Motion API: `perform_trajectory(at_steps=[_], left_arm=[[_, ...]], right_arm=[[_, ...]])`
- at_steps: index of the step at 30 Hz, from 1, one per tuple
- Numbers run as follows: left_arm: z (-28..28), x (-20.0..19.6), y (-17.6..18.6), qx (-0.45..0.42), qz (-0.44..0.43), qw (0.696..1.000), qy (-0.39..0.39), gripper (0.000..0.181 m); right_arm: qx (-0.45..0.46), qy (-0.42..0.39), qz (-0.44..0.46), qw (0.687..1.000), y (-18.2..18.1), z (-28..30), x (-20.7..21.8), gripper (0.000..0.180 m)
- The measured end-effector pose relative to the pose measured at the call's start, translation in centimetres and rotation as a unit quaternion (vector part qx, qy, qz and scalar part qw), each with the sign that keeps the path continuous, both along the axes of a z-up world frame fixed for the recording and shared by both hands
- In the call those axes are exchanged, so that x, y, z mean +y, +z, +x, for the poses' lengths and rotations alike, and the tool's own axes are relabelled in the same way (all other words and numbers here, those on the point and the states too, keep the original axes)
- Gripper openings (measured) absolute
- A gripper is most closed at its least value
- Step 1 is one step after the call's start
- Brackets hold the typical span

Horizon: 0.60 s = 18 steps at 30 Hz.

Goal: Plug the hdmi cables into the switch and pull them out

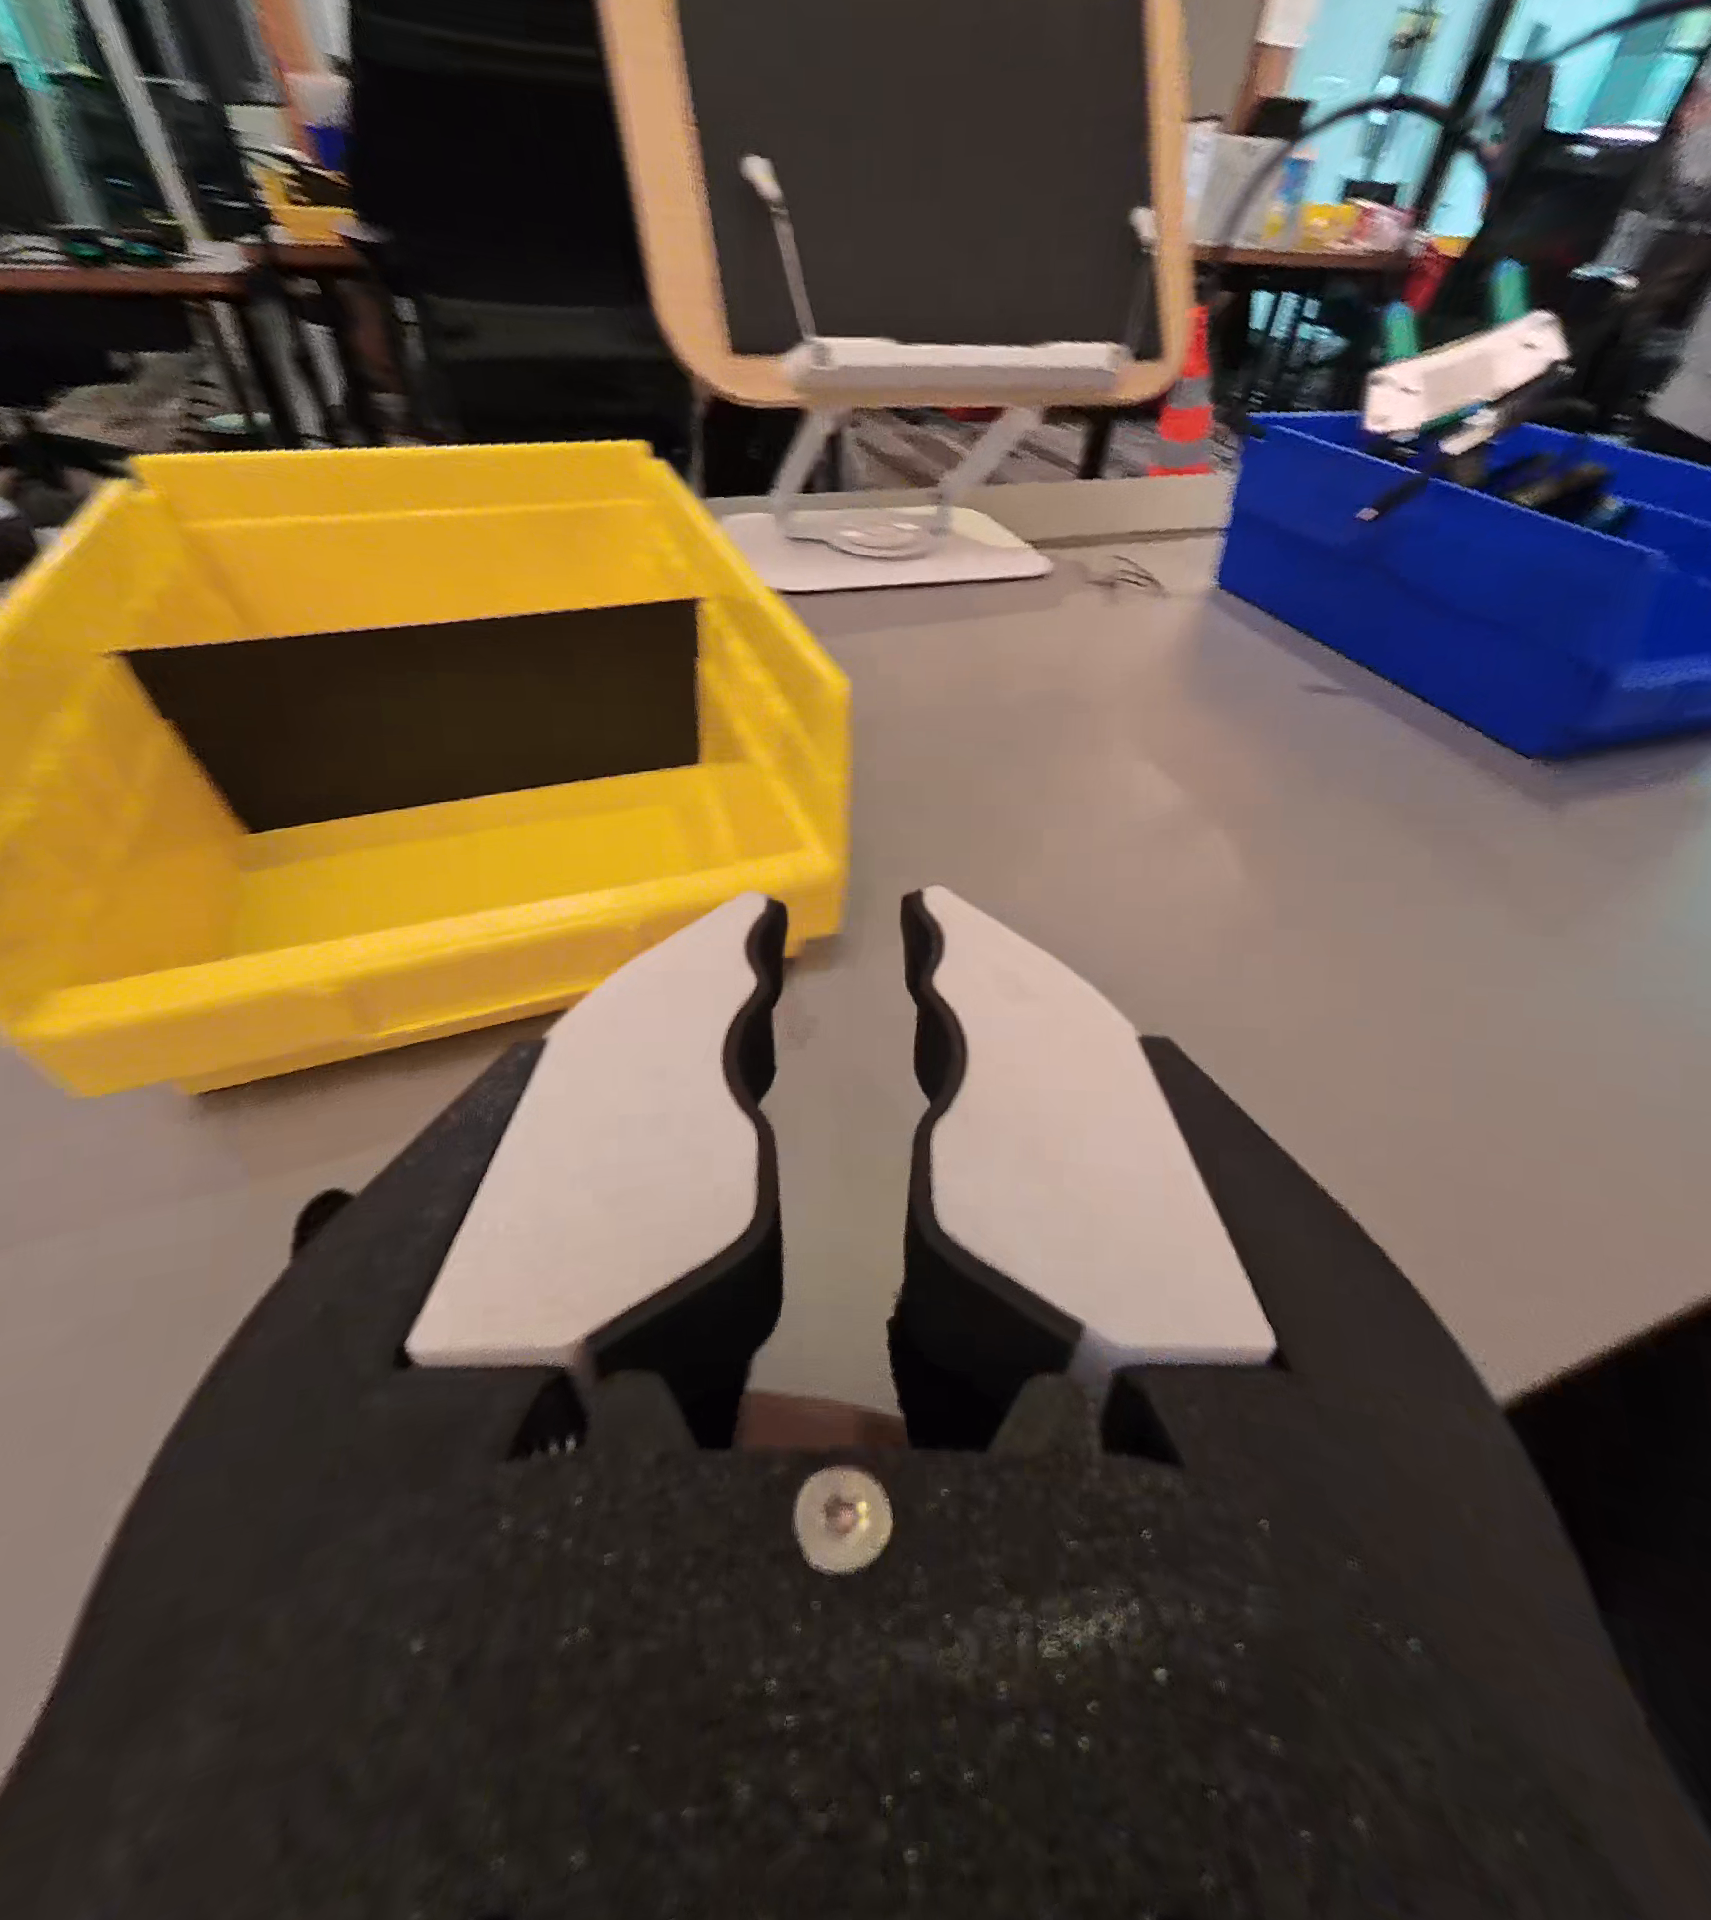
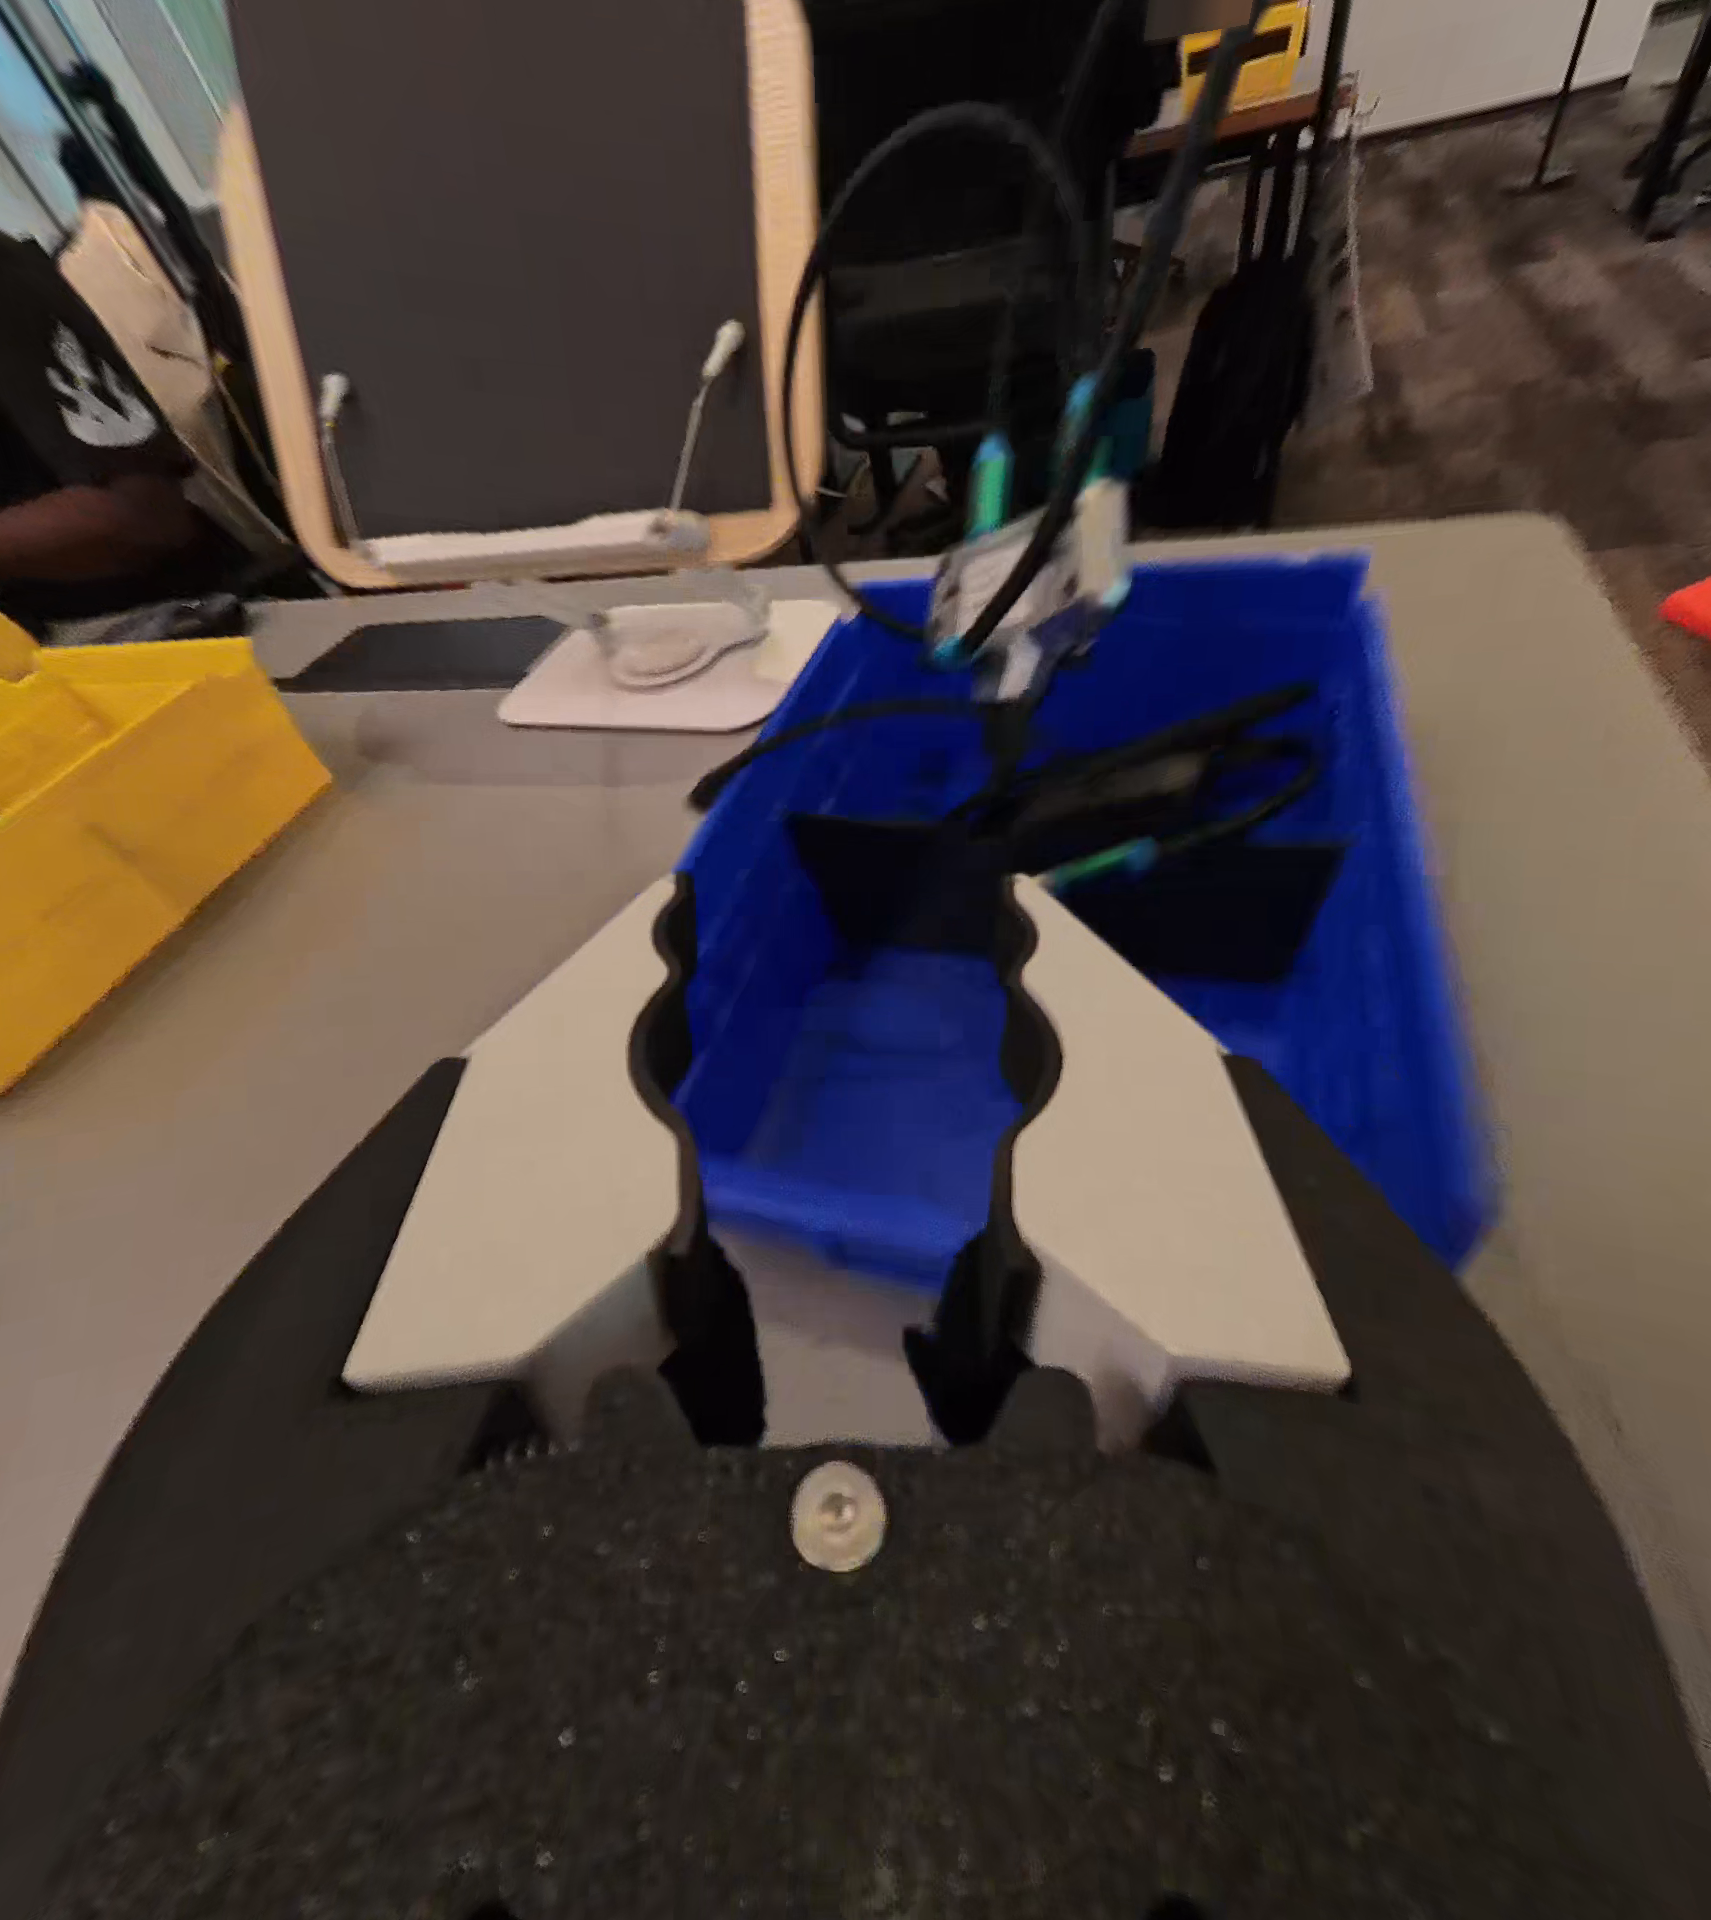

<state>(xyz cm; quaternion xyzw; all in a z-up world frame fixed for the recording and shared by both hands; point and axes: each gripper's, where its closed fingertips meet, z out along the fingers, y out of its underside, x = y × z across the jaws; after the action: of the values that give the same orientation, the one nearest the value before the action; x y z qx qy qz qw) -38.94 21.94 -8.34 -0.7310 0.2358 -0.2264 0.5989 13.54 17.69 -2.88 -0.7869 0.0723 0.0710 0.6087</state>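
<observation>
My left gripper (image 1: 840, 914) hovers low over the grey table (image 1: 1246, 935), its fingers a narrow gap apart and holding nothing, with the yellow bin (image 1: 363, 790) filling the left middle of the left wrist view. My right gripper (image 2: 846, 894) is spread wide and empty, aimed straight into the blue bin (image 2: 1391, 1039) at centre frame of the right wrist view.

The switch (image 2: 1027, 592), a small pale box, appears upper centre in that view, above the bin's far end; what holds it up I cannot tell, as blur smears it. At least two hdmi cables (image 2: 986, 478) with teal-collared plugs seem to be seated in it, their black leads looping upward toward the top of the frame. More loose cables (image 2: 1173, 779) lie in the bin's far compartment, just beyond a dark divider.

I judge the plugging stage partly done, with either another cable to fetch or the pulling-out about to begin. The next move calls for the right fingers to close squarely on one plug body, not the lead, while the left steadies the switch from the far side.
</observation>
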Motion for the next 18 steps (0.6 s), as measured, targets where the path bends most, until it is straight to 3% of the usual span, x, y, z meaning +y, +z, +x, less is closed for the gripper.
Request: perform_trajectory(at_steps=[3,5,9,13,18], left_arm=[[-2.3,1.2,0.4,-0.036,0.011,0.998,0.046,0.03],[-2.6,1.3,0.5,-0.067,0.005,0.997,0.046,0.032],[-2.4,1.1,-0.4,-0.073,-0.026,0.996,0.039,0.033],[-1.7,1.1,-0.3,-0.055,-0.022,0.998,0.03,0.03],[-0.6,0.6,-0.7,-0.013,-0.008,1.0,0.017,0.024]], right_arm=[[0.036,-0.037,0.008,0.999,-5.5,-5.3,-2.5,0.057],[-0.011,-0.081,-0.009,0.997,-8.2,-6.7,-3.8,0.057],[-0.138,-0.133,-0.007,0.981,-5.9,-4.2,-3.7,0.053],[-0.091,-0.122,-0.037,0.988,-8.5,-3.1,-3.5,0.057],[-0.098,-0.122,-0.033,0.987,-8.3,-2.8,-3.9,0.057]])
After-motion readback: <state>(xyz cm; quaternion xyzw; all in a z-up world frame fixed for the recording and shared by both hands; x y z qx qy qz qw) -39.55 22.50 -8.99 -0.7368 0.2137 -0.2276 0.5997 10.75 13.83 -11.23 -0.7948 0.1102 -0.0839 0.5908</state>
